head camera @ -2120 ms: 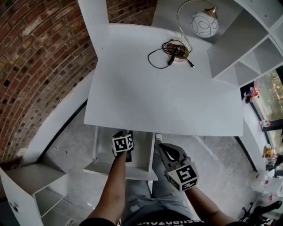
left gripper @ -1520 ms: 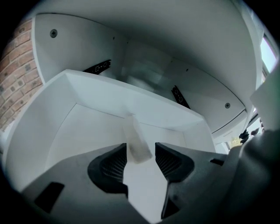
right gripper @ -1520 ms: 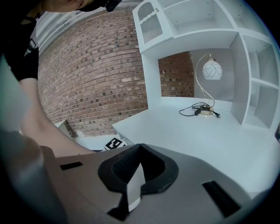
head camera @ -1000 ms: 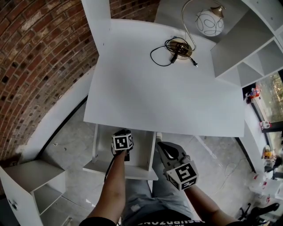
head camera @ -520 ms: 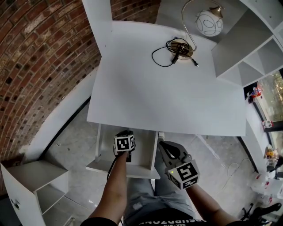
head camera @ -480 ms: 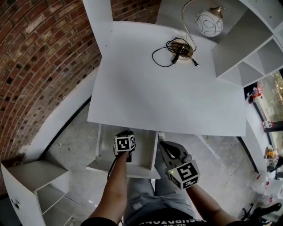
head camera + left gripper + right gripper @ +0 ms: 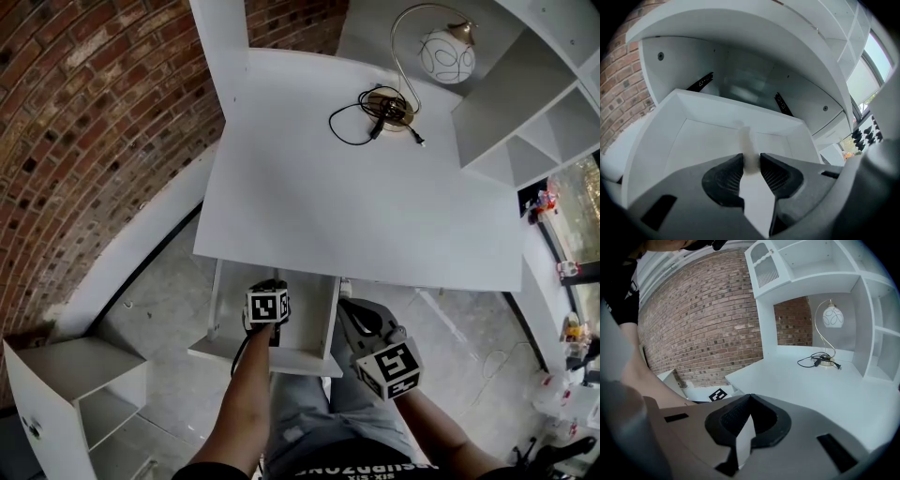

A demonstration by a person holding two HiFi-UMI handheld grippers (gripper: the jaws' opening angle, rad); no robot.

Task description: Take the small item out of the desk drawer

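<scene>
**Small item** (image 7: 746,143): a slim, pale, stick-like piece, too blurred to identify more closely.
- Location: it sits between the tips of the left hand-held gripper (image 7: 751,161) and projects past them toward the back wall of the drawer. Whether its far end touches the drawer floor cannot be told.
- Handling, as judged: it is probably light, stiff and smooth. Being so narrow, it may pivot or slide in the pads. The best hold is across its width near the middle, with gentle pressure.

**Left hand-held gripper:** the jaws are partly closed, with the pads set against both sides of the small item.

**Desk drawer** (image 7: 325,314): pulled out, white, lying directly below and ahead of the left hand-held gripper. No other contents are visible.

**Right hand-held gripper** (image 7: 749,401): the jaws are closed tip to tip on nothing. It is held just right of the left one, outside the drawer's right wall.

**Tabletop** (image 7: 356,206): white, ahead of both hand-held grippers.
- A globe lamp (image 7: 446,54) and a black cable (image 7: 352,117) sit at its far end, well apart from both.
</scene>
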